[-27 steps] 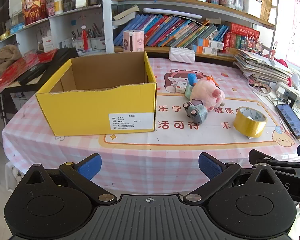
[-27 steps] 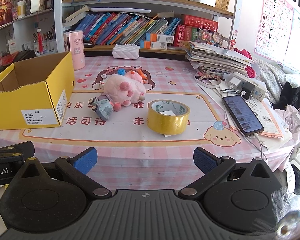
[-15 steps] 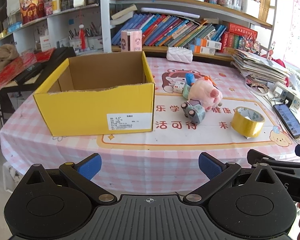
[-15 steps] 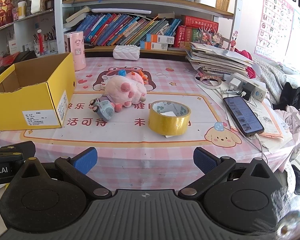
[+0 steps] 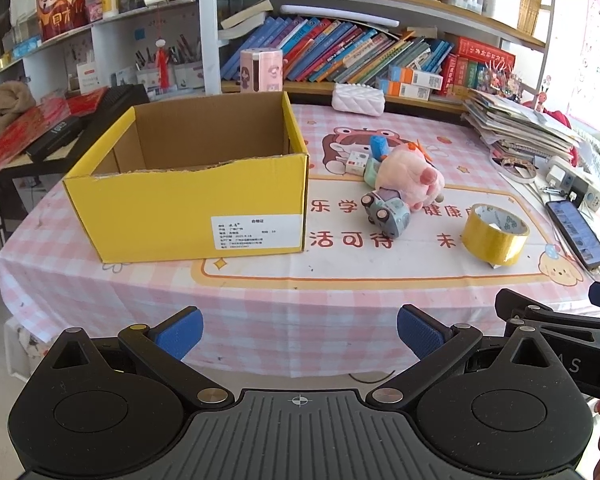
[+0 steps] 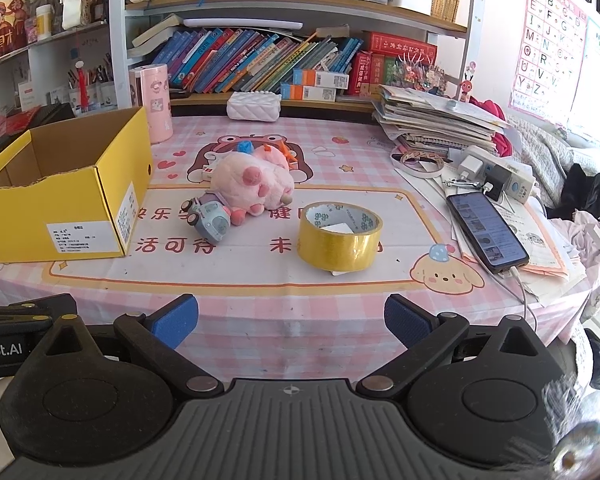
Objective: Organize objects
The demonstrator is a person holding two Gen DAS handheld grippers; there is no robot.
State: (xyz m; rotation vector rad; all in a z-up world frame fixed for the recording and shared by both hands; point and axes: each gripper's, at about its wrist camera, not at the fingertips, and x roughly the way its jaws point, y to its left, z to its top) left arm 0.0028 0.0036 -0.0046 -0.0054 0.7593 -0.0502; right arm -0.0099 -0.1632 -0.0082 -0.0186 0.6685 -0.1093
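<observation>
An open yellow cardboard box (image 5: 188,200) stands on the left of the table; what shows of its inside is bare, and it also shows in the right wrist view (image 6: 60,204). To its right lie a pink plush pig (image 5: 410,178) (image 6: 252,184), a small grey toy car (image 5: 386,212) (image 6: 208,220), small blocks (image 5: 366,158) behind the pig, and a yellow tape roll (image 5: 494,234) (image 6: 340,236). My left gripper (image 5: 298,332) is open and empty before the table's front edge. My right gripper (image 6: 290,324) is open and empty, facing the tape roll.
A phone (image 6: 486,230) on a cable, chargers (image 6: 500,178) and a stack of papers (image 6: 432,124) fill the table's right side. A pink canister (image 5: 260,70) and a white quilted pouch (image 5: 358,98) stand at the back. Bookshelves (image 5: 360,52) rise behind.
Both grippers have drifted slightly back from the table, so the objects look a little smaller in the left view. Nothing on the table has moved.
</observation>
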